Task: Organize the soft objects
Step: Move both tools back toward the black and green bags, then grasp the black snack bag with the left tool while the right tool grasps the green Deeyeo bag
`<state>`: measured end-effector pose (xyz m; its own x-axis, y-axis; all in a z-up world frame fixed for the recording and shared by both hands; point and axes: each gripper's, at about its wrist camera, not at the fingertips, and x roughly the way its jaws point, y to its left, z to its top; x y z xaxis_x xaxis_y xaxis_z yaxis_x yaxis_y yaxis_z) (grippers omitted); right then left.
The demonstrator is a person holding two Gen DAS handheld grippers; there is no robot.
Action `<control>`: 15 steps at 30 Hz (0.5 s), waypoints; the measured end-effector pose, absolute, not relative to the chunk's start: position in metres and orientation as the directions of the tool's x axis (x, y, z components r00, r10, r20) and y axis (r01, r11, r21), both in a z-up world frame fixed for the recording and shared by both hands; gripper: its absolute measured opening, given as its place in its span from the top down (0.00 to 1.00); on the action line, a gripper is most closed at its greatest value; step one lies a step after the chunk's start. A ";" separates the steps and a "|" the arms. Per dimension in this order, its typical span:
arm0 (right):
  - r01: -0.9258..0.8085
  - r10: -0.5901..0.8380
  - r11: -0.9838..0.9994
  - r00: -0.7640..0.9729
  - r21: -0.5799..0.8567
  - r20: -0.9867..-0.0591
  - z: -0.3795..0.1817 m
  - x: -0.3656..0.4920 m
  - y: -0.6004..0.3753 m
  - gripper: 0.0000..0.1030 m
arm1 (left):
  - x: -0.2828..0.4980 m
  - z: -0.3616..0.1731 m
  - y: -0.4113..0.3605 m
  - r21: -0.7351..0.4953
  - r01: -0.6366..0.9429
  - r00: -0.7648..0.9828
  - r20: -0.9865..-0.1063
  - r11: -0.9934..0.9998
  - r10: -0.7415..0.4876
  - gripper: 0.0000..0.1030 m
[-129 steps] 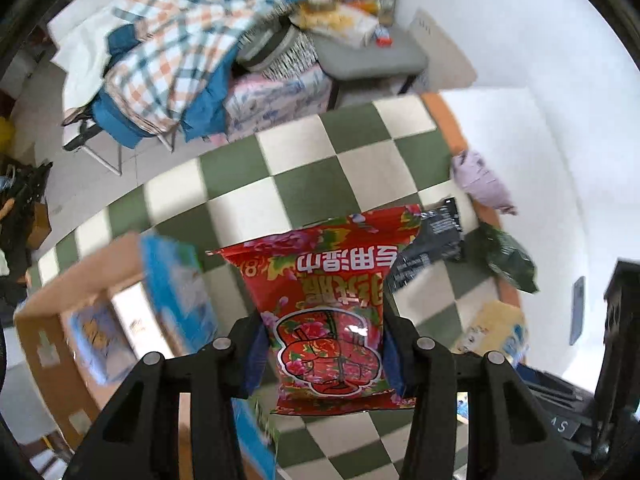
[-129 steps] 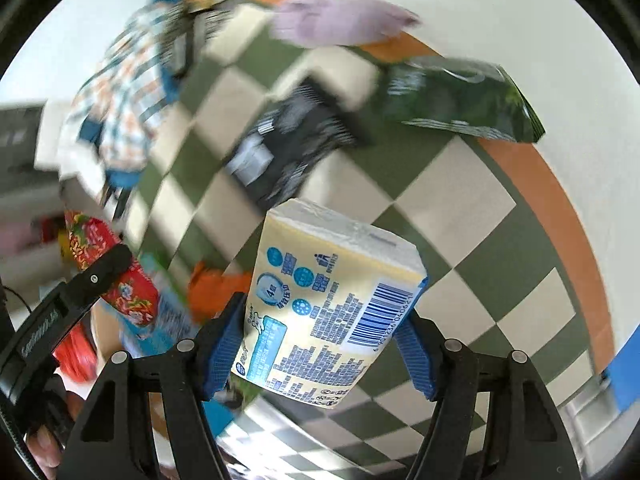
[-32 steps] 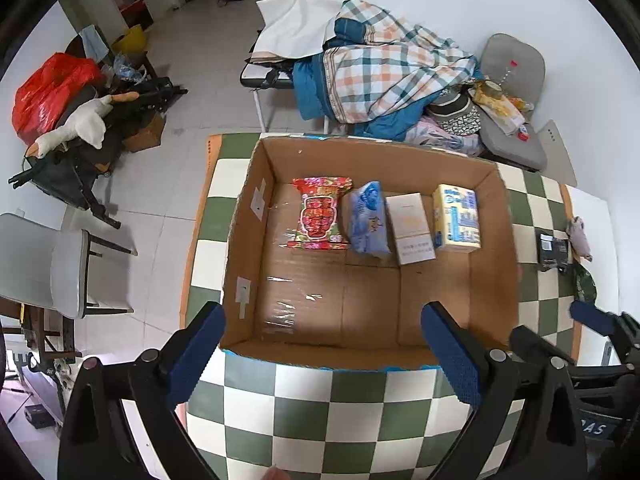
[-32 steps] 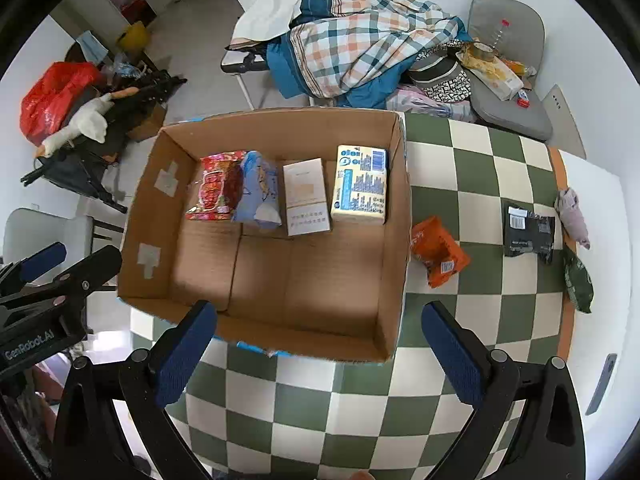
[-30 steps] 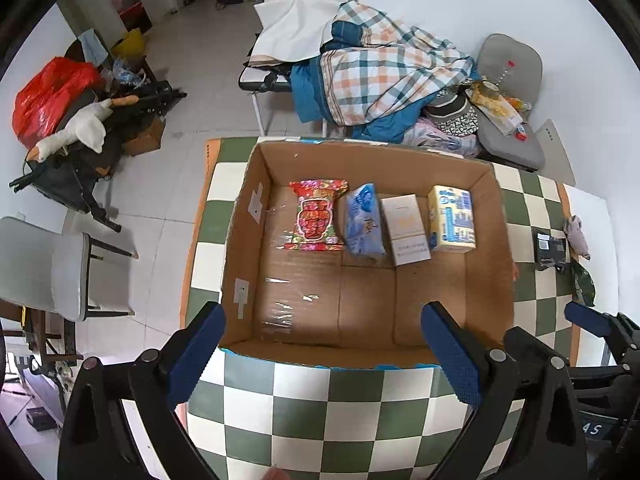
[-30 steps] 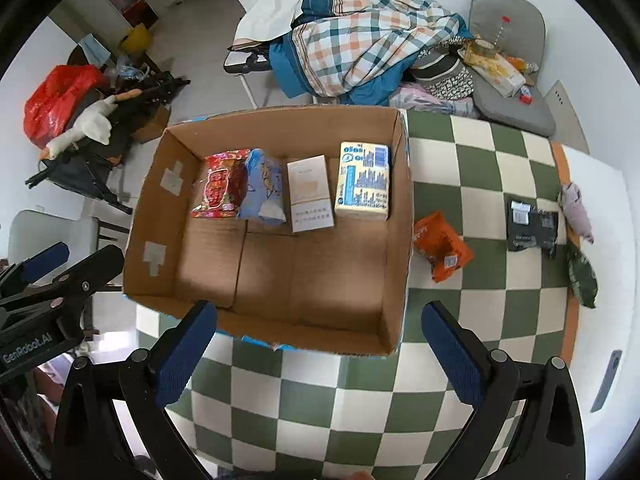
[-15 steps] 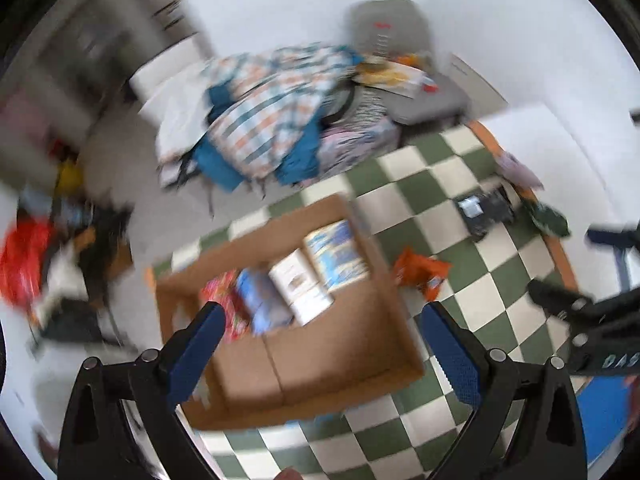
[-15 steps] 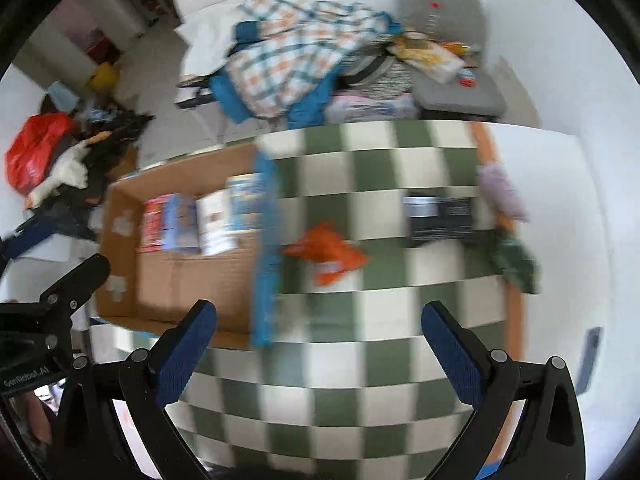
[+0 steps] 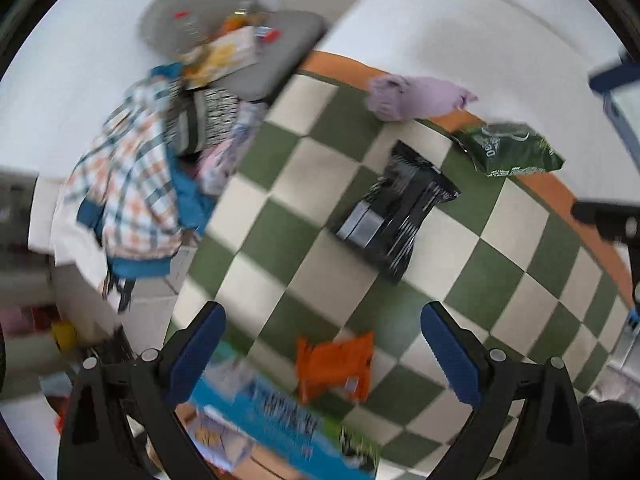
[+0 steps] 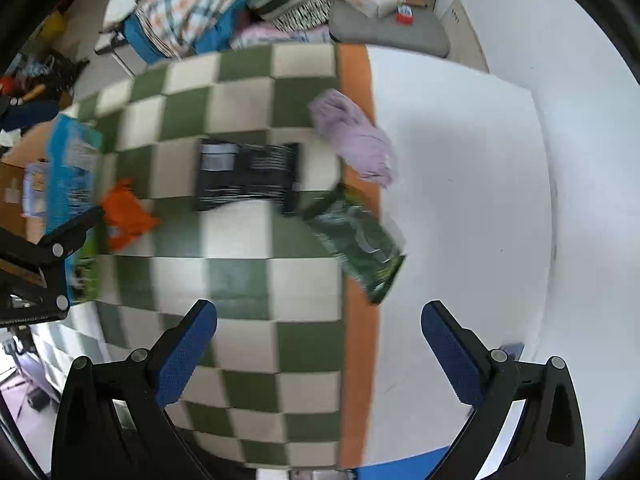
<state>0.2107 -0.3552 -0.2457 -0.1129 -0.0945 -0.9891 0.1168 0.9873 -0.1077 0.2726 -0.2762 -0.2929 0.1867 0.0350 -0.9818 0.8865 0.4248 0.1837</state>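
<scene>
Both grippers are open and hold nothing. My left gripper [image 9: 320, 344] hovers over the checkered mat, with an orange snack bag [image 9: 334, 366] lying between its fingers lower down. Beyond it lie a black packet [image 9: 394, 210], a green bag [image 9: 508, 150] and a lilac cloth [image 9: 416, 96]. My right gripper [image 10: 319, 342] hangs above the mat's orange border. Ahead of it are the green bag [image 10: 356, 242], the black packet [image 10: 248, 176], the lilac cloth [image 10: 352, 140] and the orange snack bag [image 10: 124, 218]. The cardboard box [image 10: 16, 184] sits at the far left, blurred.
A blue box flap [image 9: 264, 416] shows at the bottom of the left wrist view. A plaid cloth pile [image 9: 128, 180] and a grey chair [image 9: 260, 52] with clutter stand past the mat. White floor [image 10: 472, 200] lies right of the orange border [image 10: 354, 340].
Both grippers swung away from above the box and dropped toward the loose items on the mat. The packs held 4.3 s ago now lie in the box.
</scene>
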 end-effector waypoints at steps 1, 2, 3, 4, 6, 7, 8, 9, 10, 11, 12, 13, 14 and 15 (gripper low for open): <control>0.108 -0.100 0.988 -0.131 -0.114 -0.986 -0.258 0.214 -0.366 0.00 | 0.273 -0.304 -0.286 0.177 0.896 0.175 -0.984 0.406 0.041 0.03; 0.104 -0.102 0.988 -0.148 -0.118 -0.984 -0.272 0.217 -0.377 0.00 | 0.275 -0.318 -0.298 0.168 0.908 0.158 -0.986 0.384 0.056 0.03; 0.101 -0.099 0.988 -0.158 -0.116 -0.983 -0.281 0.219 -0.383 0.00 | 0.276 -0.330 -0.307 0.160 0.916 0.145 -0.987 0.368 0.069 0.03; 0.098 -0.088 0.990 -0.170 -0.106 -0.981 -0.292 0.222 -0.391 0.00 | 0.276 -0.338 -0.313 0.152 0.922 0.133 -0.988 0.356 0.077 0.03; 0.091 -0.056 0.993 -0.195 -0.075 -0.979 -0.312 0.228 -0.402 0.00 | 0.278 -0.360 -0.326 0.132 0.937 0.105 -0.990 0.324 0.100 0.03; 0.086 -0.035 0.995 -0.213 -0.054 -0.977 -0.324 0.230 -0.408 0.00 | 0.280 -0.369 -0.331 0.125 0.941 0.095 -0.990 0.313 0.108 0.03; 0.085 -0.021 0.996 -0.221 -0.041 -0.975 -0.329 0.232 -0.411 0.00 | 0.281 -0.378 -0.336 0.118 0.945 0.085 -0.989 0.304 0.120 0.03; 0.085 -0.003 0.996 -0.230 -0.023 -0.973 -0.337 0.233 -0.414 0.00 | 0.284 -0.388 -0.341 0.109 0.949 0.072 -0.988 0.296 0.135 0.03; 0.083 0.018 0.997 -0.236 -0.002 -0.972 -0.345 0.235 -0.418 0.00 | 0.286 -0.393 -0.343 0.105 0.951 0.067 -0.988 0.292 0.140 0.03; 0.080 0.033 0.997 -0.241 0.013 -0.970 -0.351 0.235 -0.421 0.01 | 0.288 -0.401 -0.346 0.101 0.953 0.060 -0.987 0.285 0.149 0.03; 0.077 0.048 0.997 -0.246 0.030 -0.968 -0.358 0.236 -0.424 0.03 | 0.290 -0.406 -0.348 0.098 0.954 0.056 -0.986 0.284 0.155 0.03; 0.074 0.061 0.996 -0.251 0.043 -0.966 -0.366 0.236 -0.428 0.05 | 0.293 -0.410 -0.351 0.094 0.953 0.050 -0.987 0.287 0.155 0.03; 0.069 0.067 0.996 -0.260 0.051 -0.963 -0.372 0.236 -0.428 0.06 | 0.295 -0.414 -0.353 0.082 0.952 0.038 -0.988 0.295 0.152 0.03; 0.065 0.071 0.996 -0.268 0.056 -0.961 -0.376 0.236 -0.429 0.07 | 0.296 -0.415 -0.355 0.078 0.952 0.037 -0.989 0.296 0.144 0.04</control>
<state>0.2357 -0.4291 -0.3763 -0.2681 0.0714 -0.9608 0.0649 0.9963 0.0559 0.2956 -0.3545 -0.4153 0.0366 0.1441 -0.9889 0.9521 0.2956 0.0783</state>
